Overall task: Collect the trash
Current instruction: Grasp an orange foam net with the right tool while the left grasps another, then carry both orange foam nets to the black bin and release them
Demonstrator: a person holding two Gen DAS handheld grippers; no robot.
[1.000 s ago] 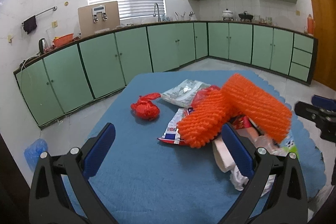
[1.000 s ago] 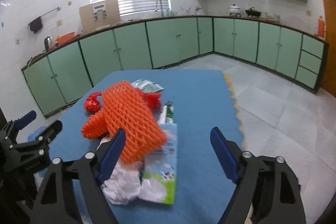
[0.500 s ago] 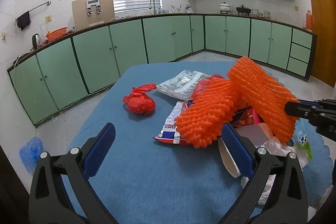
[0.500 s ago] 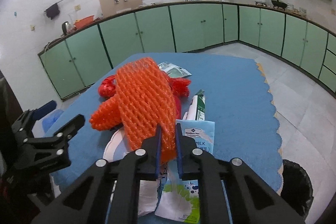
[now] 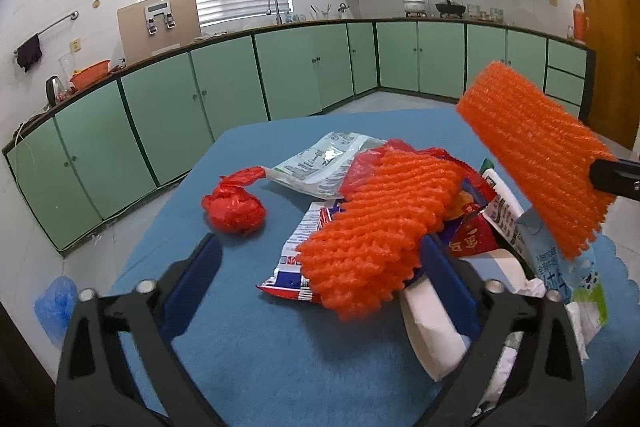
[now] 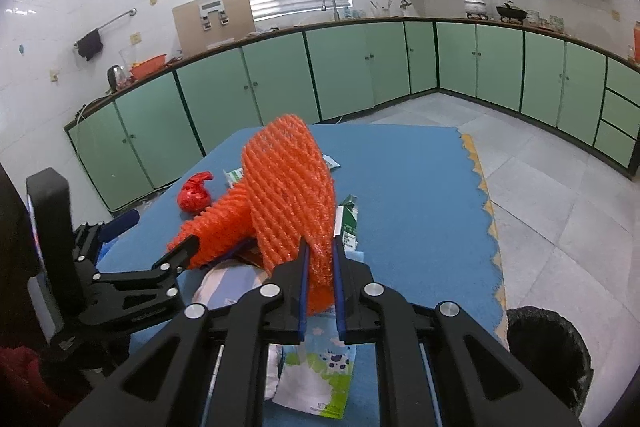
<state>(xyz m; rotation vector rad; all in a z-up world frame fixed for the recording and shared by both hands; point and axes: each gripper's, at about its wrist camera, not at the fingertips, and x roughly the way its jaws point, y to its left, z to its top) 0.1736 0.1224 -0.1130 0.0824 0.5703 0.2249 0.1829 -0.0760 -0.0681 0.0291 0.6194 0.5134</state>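
Note:
My right gripper [image 6: 319, 251] is shut on an orange foam net sleeve [image 6: 292, 187] and holds it above the trash pile; the sleeve also shows lifted at the right of the left wrist view [image 5: 536, 155]. A second orange net sleeve [image 5: 380, 223] lies on the pile, across a snack wrapper [image 5: 298, 259]. My left gripper [image 5: 320, 263] is open, its fingers either side of that second sleeve's near end. A knotted red bag [image 5: 234, 205], a silver pouch [image 5: 320, 167], a milk carton [image 6: 320, 379] and white paper [image 5: 432, 327] lie on the blue table [image 5: 240, 347].
A black trash bin [image 6: 548, 351] stands on the floor at the table's right front corner. A blue bag [image 5: 54, 303] lies on the floor at the left. Green kitchen cabinets [image 5: 224, 95] line the walls behind.
My right gripper closed on the upper orange net sleeve and lifted it off the pile. My left gripper moved in closer to the second sleeve and stayed open.

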